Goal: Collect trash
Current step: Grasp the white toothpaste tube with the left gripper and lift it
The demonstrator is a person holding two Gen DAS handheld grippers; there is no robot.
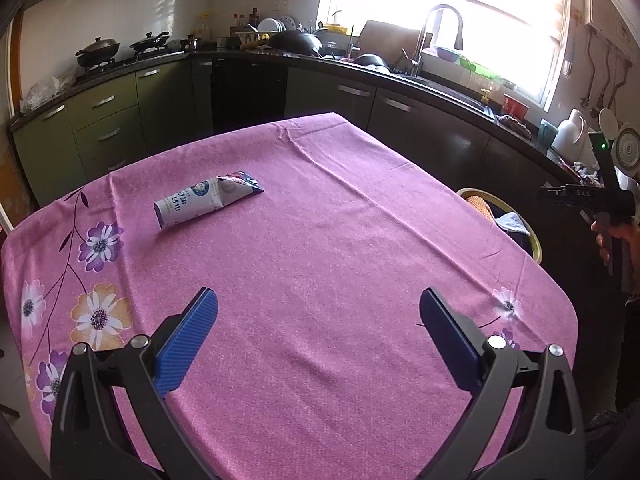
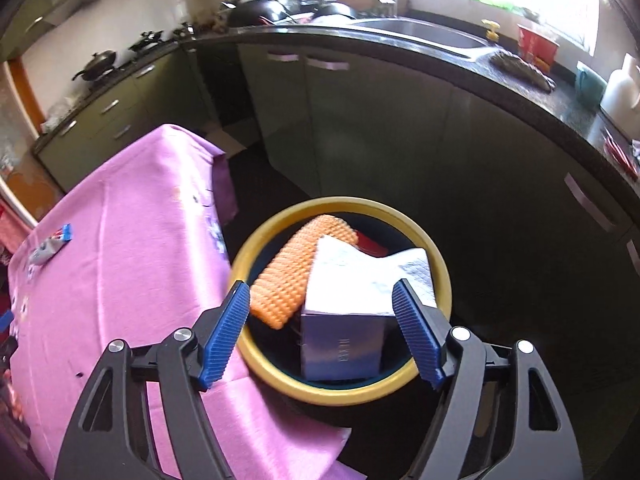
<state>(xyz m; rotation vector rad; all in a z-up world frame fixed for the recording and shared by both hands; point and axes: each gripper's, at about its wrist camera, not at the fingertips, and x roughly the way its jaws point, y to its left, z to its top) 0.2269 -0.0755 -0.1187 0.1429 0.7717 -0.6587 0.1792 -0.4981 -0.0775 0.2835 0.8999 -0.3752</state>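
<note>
Left wrist view: left hand-held gripper (image 1: 318, 312) spread wide, holding nothing, hovering above the near part of the pink-clothed surface (image 1: 320, 240). One flattened carton (image 1: 206, 200) lying on its side, well ahead and to the left of the fingers, apart from both. Best approach, as a judgement: swing left, line the fingers across the carton's narrow width, come down low and close on the firm body, not the crumpled tip. Yellow-rimmed bin (image 1: 534, 236) just off the surface's right edge.

Right wrist view: right hand-held gripper (image 2: 320, 324) also wide and empty, poised directly over the bin (image 2: 344, 394). Inside already: an orange bumpy pad (image 2: 296, 268), a white paper towel (image 2: 360, 268), a grey box (image 2: 340, 348). Carton (image 2: 50, 246) far off to the left on the surface (image 2: 140, 260), well apart from this hand-held gripper.
</note>
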